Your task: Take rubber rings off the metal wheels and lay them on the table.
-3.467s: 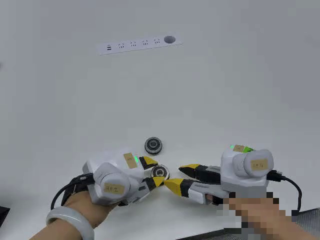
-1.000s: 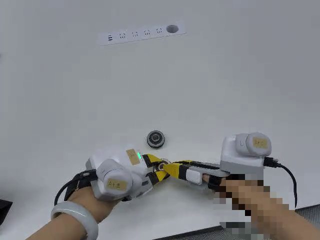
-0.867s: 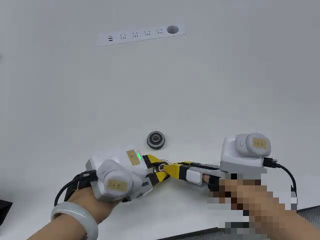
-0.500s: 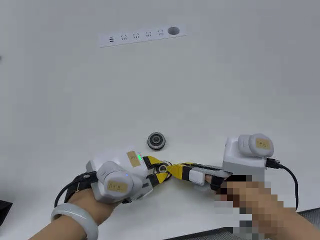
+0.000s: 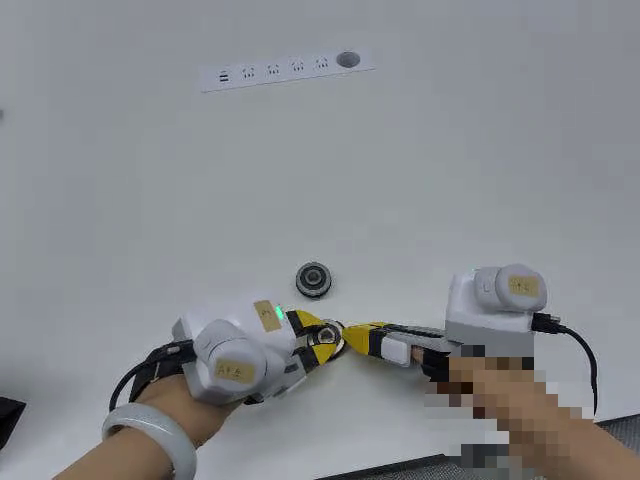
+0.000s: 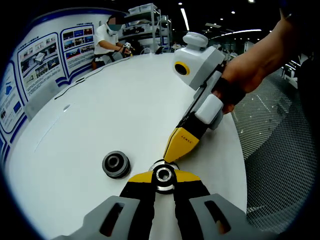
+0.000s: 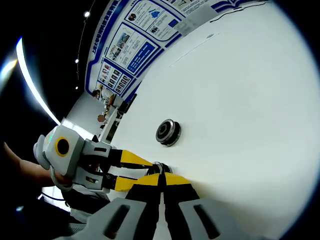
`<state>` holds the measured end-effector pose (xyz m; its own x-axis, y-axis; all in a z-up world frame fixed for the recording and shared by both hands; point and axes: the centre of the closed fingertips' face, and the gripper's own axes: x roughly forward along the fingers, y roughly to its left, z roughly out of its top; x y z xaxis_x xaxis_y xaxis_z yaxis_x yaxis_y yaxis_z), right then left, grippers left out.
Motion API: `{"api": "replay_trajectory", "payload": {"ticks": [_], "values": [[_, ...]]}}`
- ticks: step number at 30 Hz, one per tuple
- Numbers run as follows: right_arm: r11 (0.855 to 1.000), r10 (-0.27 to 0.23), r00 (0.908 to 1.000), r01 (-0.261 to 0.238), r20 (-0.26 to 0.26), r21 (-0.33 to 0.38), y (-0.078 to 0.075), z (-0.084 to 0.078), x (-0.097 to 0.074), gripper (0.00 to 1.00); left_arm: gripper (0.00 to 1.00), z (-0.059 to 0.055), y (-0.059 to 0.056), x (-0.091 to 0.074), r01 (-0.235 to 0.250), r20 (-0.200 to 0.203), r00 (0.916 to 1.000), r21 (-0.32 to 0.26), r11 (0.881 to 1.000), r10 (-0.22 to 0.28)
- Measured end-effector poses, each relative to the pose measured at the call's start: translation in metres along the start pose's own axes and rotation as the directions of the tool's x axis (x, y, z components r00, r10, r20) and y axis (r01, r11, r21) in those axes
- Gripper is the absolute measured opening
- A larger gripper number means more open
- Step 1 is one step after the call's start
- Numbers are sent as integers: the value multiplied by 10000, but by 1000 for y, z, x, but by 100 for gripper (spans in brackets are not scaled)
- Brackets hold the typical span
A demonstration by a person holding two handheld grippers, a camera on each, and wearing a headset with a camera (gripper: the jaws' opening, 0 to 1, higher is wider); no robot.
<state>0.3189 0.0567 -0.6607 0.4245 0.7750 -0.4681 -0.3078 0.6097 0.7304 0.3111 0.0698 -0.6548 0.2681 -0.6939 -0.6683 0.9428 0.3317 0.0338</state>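
Your left tool (image 6: 164,178) is clamped on a small metal wheel (image 5: 326,339), one jaw on each side. The wheel's face points out along the tool. That grip steadies the wheel and leaves the edge farthest from the tool bare, so you can reach the rubber ring (image 6: 163,164) there.

Your right tool (image 7: 160,179) comes in head-on from beyond the left tool's tips. Its jaws are pressed together into one thin yellow wedge, and the point touches the wheel's rim. Closed like that, it works as a pick to get under the black rubber. I can't say whether a lip of the ring is already caught between the jaws, because the tips hide it.

A second wheel (image 5: 314,279), apparently with its ring on, lies flat on the worktop (image 5: 420,180). It sits a little ahead of the left tool's tips and off to one side, apart from both tools. I judge that the first ring is not yet off.
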Motion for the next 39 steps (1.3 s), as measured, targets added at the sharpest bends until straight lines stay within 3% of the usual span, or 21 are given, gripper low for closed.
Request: {"api": "replay_trajectory", "payload": {"ticks": [6, 17, 22, 24, 26, 34, 39], "values": [[9992, 5, 10000, -2, 78, -393, 5, 1, 1, 2, 14, 0, 0, 0, 15, -23, 10000, -2, 10000, -15], [9990, 170, 9998, -165, 104, -420, 11, 2, 0, 2, 13, 0, 0, 0, 26, -40, 10000, 50, 10000, -26], [9979, 491, 9987, -487, 97, -436, 20, 2, 1, 2, 13, -1, 0, 0, 23, -48, 10000, 58, 10000, -23], [9958, 849, 9957, -835, 364, -379, 30, 8, 3, 2, 13, -1, 0, 0, 19, -53, 10000, 51, 10000, -19], [9965, 572, 9982, -558, 201, -624, 27, 6, 3, 2, 13, -1, 1, 0, 17, -59, 10000, 54, 10000, -17], [9992, 263, 9994, -256, 228, -312, 16, 4, 0, 2, 14, -1, 1, 0, 29, -21, 10000, 96, 10000, -29], [9996, 144, 9997, -139, 215, -258, 13, 3, -2, 2, 14, -1, 0, -1, 77, 201, 9998, -215, 9997, -73]]}}
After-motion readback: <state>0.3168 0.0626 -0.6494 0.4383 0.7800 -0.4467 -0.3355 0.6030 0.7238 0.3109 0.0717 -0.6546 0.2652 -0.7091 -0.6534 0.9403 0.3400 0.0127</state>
